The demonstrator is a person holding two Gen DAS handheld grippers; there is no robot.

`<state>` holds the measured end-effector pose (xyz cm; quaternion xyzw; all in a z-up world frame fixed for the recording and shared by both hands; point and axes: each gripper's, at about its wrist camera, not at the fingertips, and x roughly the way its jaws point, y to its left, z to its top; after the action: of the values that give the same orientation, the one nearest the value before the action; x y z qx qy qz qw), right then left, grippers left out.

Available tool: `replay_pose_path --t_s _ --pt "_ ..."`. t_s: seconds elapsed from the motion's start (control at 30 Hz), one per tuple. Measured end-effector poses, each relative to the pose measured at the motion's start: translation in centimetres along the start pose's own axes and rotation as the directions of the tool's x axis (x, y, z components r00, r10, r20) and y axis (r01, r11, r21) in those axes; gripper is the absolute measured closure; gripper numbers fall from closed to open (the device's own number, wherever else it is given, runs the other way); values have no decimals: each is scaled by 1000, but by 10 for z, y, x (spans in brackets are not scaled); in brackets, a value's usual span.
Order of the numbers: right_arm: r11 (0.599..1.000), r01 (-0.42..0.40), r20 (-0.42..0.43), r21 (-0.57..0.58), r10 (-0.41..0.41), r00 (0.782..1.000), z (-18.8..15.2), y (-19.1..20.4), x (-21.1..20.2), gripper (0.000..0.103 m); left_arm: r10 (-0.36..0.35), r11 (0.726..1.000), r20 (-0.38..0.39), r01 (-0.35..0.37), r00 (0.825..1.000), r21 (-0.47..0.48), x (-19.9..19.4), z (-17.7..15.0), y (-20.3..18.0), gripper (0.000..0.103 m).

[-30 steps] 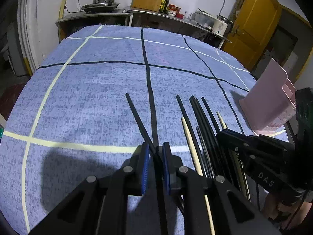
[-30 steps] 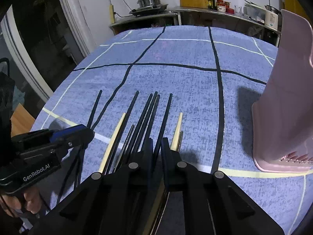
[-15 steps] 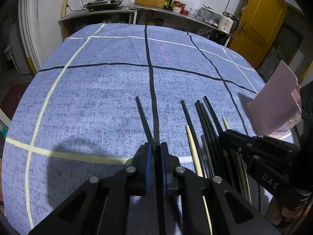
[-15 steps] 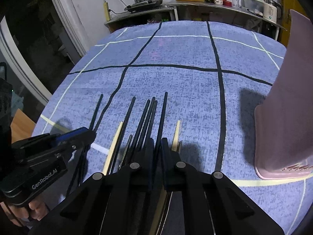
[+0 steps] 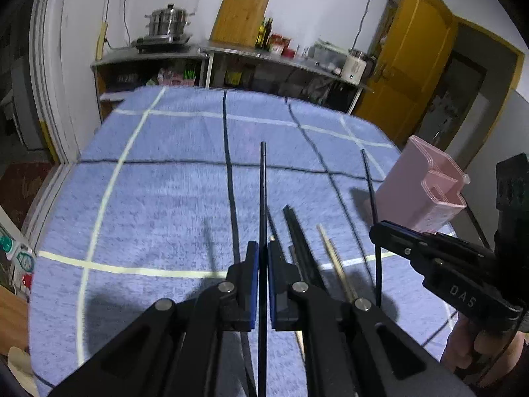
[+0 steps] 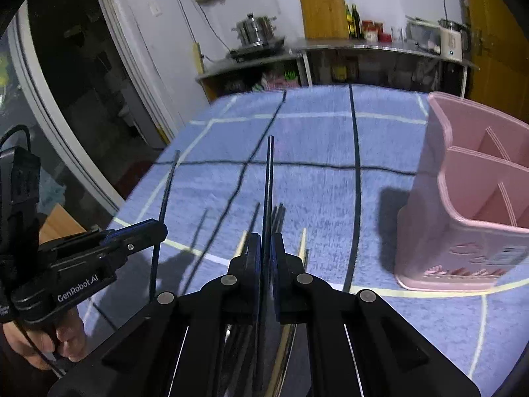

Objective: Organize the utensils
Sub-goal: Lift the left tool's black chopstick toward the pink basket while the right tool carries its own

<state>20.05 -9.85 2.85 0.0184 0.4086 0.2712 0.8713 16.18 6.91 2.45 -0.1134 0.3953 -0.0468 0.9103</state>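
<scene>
Black chopsticks are in both grippers: the left gripper (image 5: pixel 262 258) has its blue-padded fingers (image 5: pixel 252 264) clenched on one black chopstick (image 5: pixel 263 192), which runs straight ahead between them and stands clear above the table (image 5: pixel 158 198); the right gripper (image 6: pixel 263 251) is likewise clamped on another black chopstick (image 6: pixel 268 178), held up off the cloth and pointing away from the camera; in the left wrist view the right gripper (image 5: pixel 383 231) shows at the right edge with its chopstick (image 5: pixel 370 192) rising past it, and in the right wrist view the left gripper (image 6: pixel 155 231) shows at the left with its chopstick (image 6: pixel 167 185) angled upward; the remaining chopsticks (image 5: pixel 299 241) lie on the table just ahead of the grippers, a cluster of black ones side by side with a pale wooden chopstick (image 5: pixel 334 258) beside them; in the right wrist view the same loose chopsticks (image 6: pixel 277 215) lie under and beyond the fingers, with two pale tips among them; the pink utensil holder (image 6: pixel 463 205) stands upright on the table to the right, its divided compartments open at the top; the table is covered by a blue cloth with black and cream lines (image 6: pixel 355 152); a steel pot (image 5: pixel 168 23) and a wooden board (image 5: pixel 239 16) sit at the far counter, blurred.
</scene>
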Motion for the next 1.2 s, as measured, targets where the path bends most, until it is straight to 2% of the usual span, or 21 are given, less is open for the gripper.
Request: replay_pose_path --t_s 0.23,0.53,0.83,1.03,1.2 --pt "1000 -9 88 -16 10 996 2 12 -47 97 -21 999 74 19 997 35 -48 6 -10 97" --pt "1000 0 153 -23 4 988 0 15 -81 98 -59 997 127 51 990 66 -80 16 -25 97" --pt "1000 20 208 -3 -19 978 0 5 -113 98 -119 991 129 109 984 82 -86 26 -48 97" --pt "998 50 227 30 -56 972 0 -11 -129 98 -176 981 90 167 980 99 -70 33 -72 97" --pt "994 87 253 63 -101 962 4 -31 -149 98 -233 967 75 223 970 125 -62 44 -101 97"
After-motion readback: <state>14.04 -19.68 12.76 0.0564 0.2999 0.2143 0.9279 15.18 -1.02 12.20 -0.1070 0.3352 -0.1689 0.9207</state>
